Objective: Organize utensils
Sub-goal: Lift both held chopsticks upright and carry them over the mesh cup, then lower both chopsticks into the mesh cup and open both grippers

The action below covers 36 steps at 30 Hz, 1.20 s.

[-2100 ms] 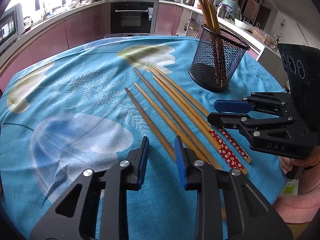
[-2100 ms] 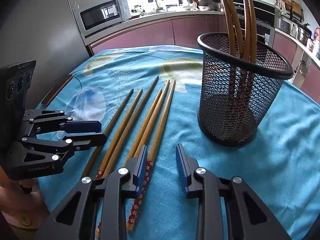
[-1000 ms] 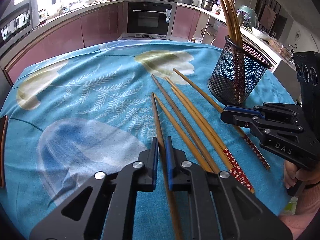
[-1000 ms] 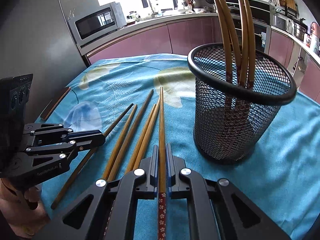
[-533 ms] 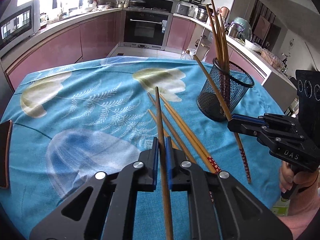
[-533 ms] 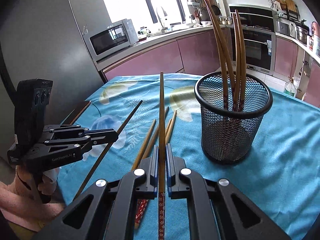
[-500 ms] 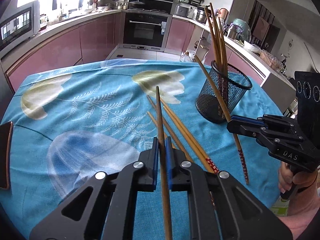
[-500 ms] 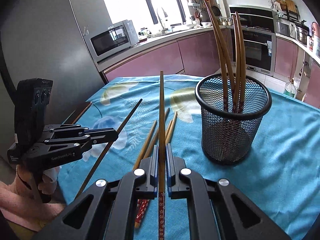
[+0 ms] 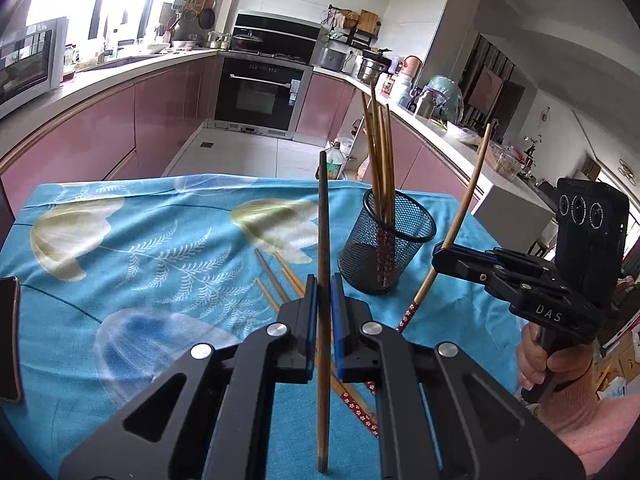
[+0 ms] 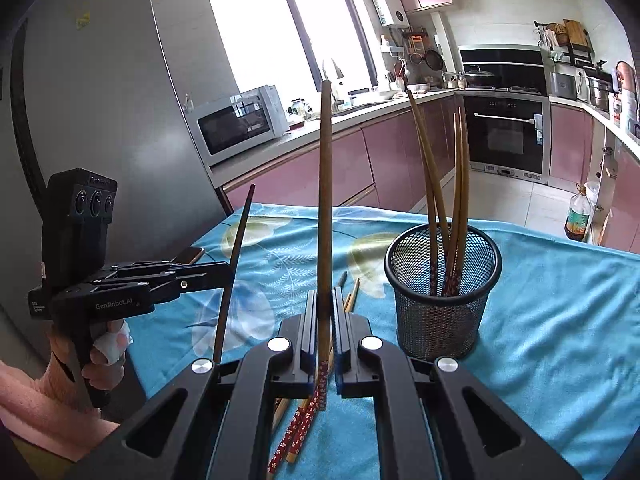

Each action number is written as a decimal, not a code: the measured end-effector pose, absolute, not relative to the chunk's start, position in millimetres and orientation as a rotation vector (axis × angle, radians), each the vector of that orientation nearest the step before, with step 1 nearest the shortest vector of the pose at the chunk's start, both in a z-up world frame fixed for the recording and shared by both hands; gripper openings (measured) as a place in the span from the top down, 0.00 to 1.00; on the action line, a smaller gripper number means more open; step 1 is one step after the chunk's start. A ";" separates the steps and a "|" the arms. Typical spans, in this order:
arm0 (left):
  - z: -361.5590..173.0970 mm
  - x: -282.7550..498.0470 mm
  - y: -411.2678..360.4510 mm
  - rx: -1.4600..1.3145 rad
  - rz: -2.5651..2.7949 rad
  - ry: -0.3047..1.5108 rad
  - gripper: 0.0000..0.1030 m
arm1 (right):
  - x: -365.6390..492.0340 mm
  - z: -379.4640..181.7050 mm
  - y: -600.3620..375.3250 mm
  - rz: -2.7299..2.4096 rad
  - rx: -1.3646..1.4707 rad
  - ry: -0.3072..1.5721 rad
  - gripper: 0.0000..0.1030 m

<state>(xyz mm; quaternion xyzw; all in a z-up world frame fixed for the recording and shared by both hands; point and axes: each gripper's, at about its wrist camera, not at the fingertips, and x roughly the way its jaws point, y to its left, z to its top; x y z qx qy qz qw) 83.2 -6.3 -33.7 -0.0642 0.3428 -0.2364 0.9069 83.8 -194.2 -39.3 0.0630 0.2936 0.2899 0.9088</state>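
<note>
Lettering is readable on both tools: "DAS" in white on the black plastic right gripper (image 9: 443,249) as the left wrist view shows it, and "GenRobot.AI" on the black plastic left gripper (image 10: 229,271) as the right wrist view shows it. The left gripper (image 9: 324,300) is pinching a plain dark brown wooden chopstick (image 9: 323,240) between its blue pads, lifted above the table. The right gripper (image 10: 325,312) is pinching a lighter bamboo chopstick with a red flowered end (image 10: 324,216), also in the air. The round black wire-mesh holder (image 10: 442,296) stands on the blue cloth with pale leaf prints (image 10: 560,320), with several chopsticks upright inside. More loose chopsticks (image 9: 280,280) lie on the cloth beside it. Only the left wrist view shows a dark flat phone (image 9: 9,336) at the cloth's left edge; only the right view shows the white microwave oven (image 10: 240,124) clearly and the grey fridge door (image 10: 120,100).
</note>
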 end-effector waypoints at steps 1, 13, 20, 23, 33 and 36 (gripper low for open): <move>-32.0 82.5 -5.8 -0.138 -0.496 0.703 0.93 | 84.1 -38.0 -195.2 0.598 0.132 0.601 0.94; -30.4 75.6 -9.8 -0.179 -0.607 0.700 0.93 | 91.4 -43.9 -185.0 0.638 0.155 0.603 0.94; -33.0 73.5 -15.0 -0.179 -0.645 0.710 0.93 | 94.2 -46.3 -183.0 0.647 0.154 0.608 0.94; -32.2 75.4 -14.7 -0.180 -0.642 0.709 0.93 | 92.4 -41.6 -187.8 0.636 0.154 0.594 0.94; 2.3 79.1 -9.5 -0.206 -0.668 0.618 0.93 | 85.1 -15.0 -213.5 0.575 0.140 0.514 0.94; 13.0 78.9 -10.4 -0.206 -0.670 0.585 0.93 | 84.2 -12.8 -219.8 0.563 0.143 0.501 0.94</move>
